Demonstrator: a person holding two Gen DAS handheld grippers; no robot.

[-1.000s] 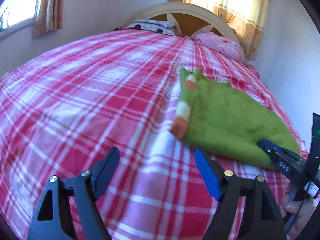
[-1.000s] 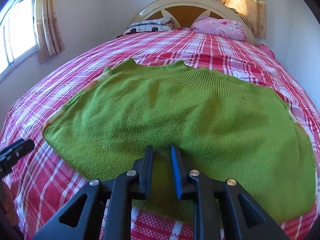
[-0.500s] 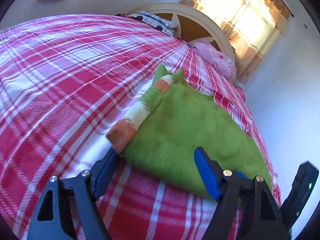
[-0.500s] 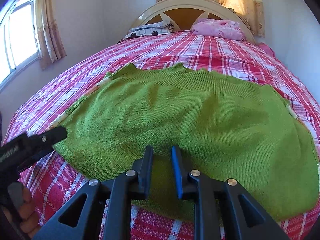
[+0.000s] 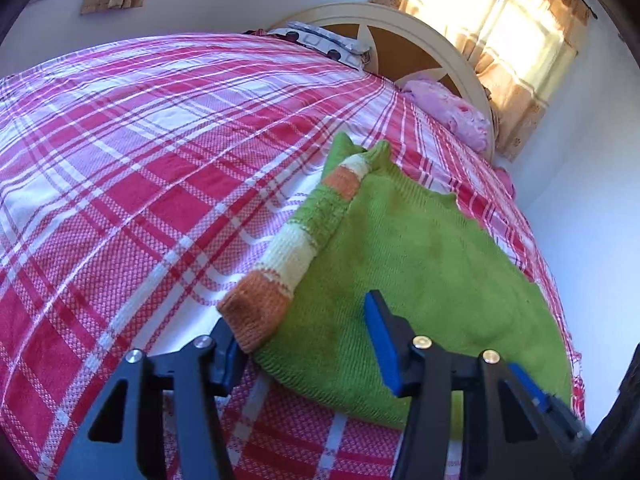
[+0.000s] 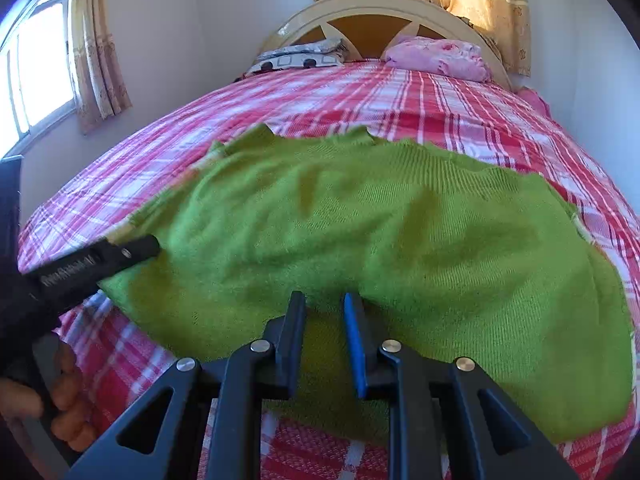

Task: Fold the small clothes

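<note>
A: Left wrist view: the left gripper is closing around the green sweater corner on the plaid bedspread, beside the striped sleeve cuff. Pads aren't pressing yet.

B: Risk there: it could snag the cuff too and drag the sleeve crooked.

A: Right gripper sits narrow, pinching the hem, I'd say.

B: Hard to confirm; knit bunches there, and the far sleeve is hidden.

Two close wrist views toward the headboard, sharing the green sweater.
</note>
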